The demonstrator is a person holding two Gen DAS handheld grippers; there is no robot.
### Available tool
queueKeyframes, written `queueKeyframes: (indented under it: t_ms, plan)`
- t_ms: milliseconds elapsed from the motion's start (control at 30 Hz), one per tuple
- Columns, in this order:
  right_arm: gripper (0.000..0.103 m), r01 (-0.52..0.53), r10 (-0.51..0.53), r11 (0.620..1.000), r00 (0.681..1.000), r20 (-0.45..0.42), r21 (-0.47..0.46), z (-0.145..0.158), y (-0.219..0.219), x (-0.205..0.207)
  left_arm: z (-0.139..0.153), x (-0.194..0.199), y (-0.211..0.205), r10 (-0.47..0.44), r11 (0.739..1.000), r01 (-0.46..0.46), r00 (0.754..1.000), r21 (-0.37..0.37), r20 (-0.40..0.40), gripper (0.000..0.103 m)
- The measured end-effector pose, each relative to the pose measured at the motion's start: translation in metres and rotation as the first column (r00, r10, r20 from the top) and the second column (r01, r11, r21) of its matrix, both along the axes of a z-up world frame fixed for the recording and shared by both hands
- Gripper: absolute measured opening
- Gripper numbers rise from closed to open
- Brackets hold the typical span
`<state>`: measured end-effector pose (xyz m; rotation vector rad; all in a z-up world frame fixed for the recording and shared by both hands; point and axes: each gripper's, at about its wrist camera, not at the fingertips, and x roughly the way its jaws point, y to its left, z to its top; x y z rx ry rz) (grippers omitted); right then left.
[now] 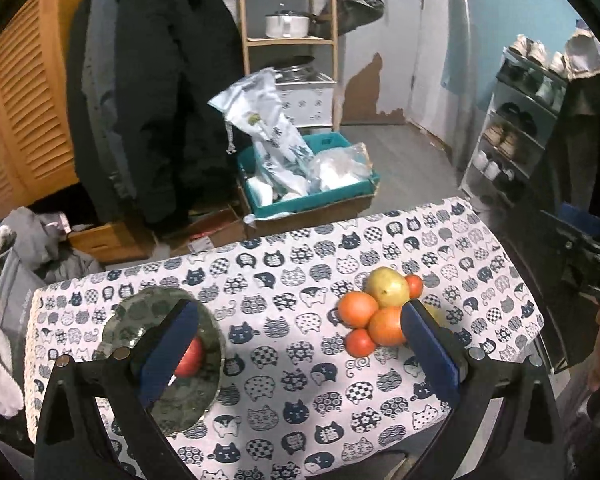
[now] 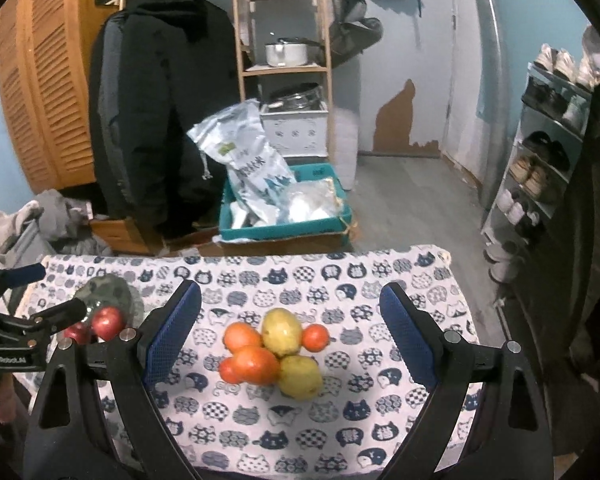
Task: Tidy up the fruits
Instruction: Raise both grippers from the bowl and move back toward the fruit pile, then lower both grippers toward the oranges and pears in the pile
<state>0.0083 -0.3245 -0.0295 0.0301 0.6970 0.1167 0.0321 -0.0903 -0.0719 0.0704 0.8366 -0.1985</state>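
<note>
A pile of fruit (image 2: 274,354) lies on the cat-print tablecloth (image 2: 340,432): two yellow pears (image 2: 282,332), oranges (image 2: 254,364) and small red-orange fruits (image 2: 315,338). The pile also shows in the left wrist view (image 1: 380,312). A glass plate (image 1: 188,396) at the table's left holds a red apple (image 1: 190,356); the right wrist view shows two red apples (image 2: 108,322) there. My left gripper (image 1: 300,344) is open and empty, above the table between plate and pile. My right gripper (image 2: 290,332) is open and empty, its jaws wide on either side of the pile, above it.
Beyond the table's far edge stand a teal crate (image 1: 312,200) with bags on a cardboard box, a dark coat (image 1: 152,100), a wooden shelf (image 1: 288,40) and a shoe rack (image 1: 516,128) at the right. Clothes lie at the left (image 1: 28,248).
</note>
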Motion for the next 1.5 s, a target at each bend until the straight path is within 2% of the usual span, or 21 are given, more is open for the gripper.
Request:
queueKeyframes:
  t_ms: [200,700,1033,1333,1500]
  plan:
    - [0.091,0.018,-0.02,0.999,0.999,-0.048,-0.026,-0.021,-0.01,0.009,-0.022,0.011,-0.016,-0.036,0.999,0.035,0.998,-0.013,-0.057,0.102]
    - [0.091,0.028,-0.044,0.996,0.977,-0.208,-0.079,-0.079,-0.021,0.029,-0.079,0.034,-0.048,-0.077,0.996,0.083,0.984,0.034,-0.162,0.102]
    - [0.091,0.028,-0.043,0.998,0.945,-0.325,-0.05,-0.118,-0.027,0.04,-0.12,0.045,-0.067,-0.107,0.992,0.119,0.964,0.036,-0.243,0.102]
    - [0.091,0.042,-0.067,0.997,0.901,-0.43,-0.066,-0.157,-0.04,0.045,-0.158,0.055,-0.089,-0.142,0.984,0.168,0.938,0.059,-0.316,0.102]
    - [0.091,0.057,-0.083,0.996,0.885,-0.458,-0.071,-0.171,-0.048,0.048,-0.172,0.059,-0.105,-0.171,0.978,0.201,0.926,0.059,-0.337,0.102]
